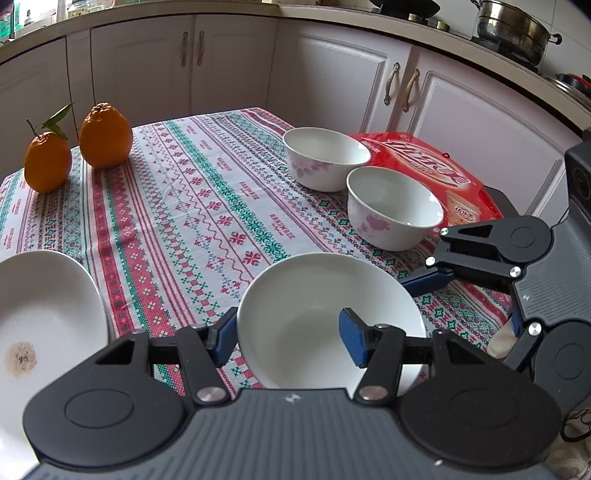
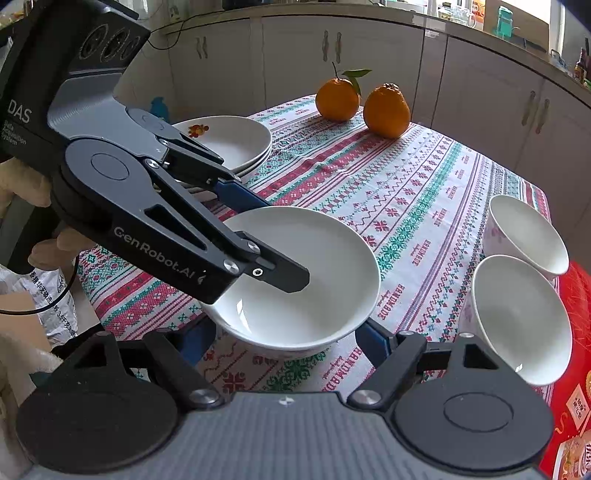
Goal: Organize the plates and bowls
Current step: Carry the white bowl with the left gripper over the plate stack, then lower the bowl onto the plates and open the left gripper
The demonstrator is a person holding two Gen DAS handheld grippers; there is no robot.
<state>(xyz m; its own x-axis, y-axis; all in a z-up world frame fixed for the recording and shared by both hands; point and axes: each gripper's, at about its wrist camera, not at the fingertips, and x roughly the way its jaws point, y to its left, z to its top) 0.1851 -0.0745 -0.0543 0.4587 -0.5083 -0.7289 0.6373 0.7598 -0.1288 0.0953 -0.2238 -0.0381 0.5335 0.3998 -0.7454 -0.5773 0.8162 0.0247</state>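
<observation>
Both jaws stand spread: the left gripper [image 1: 291, 341] straddles the near rim of the deep white ceramic plate [image 2: 314, 258], unclamped; the right gripper [image 2: 284, 338] brackets it emptily. Closing squarely on the rim should steady the lift toward the stacked white plates [image 2: 236, 142]. "GenRobot.AI" marks the gripper; "HANDMADE" runs across the patterned tablecloth [image 1: 207, 206].

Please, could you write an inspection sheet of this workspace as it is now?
Surface: patterned tablecloth, covers the table.
Job's things: white deep plate nearest; far floral bowl and near floral bowl side by side; stacked plates.
Clutter: leafy orange; bumpy orange; red snack bag beside the bowls.
Grippers: left gripper open, straddling the deep plate's rim; right gripper open, fingers either side of it.
Cables: black cable below left gripper's handle.
Surroundings: white cabinets; steel pot on counter.
</observation>
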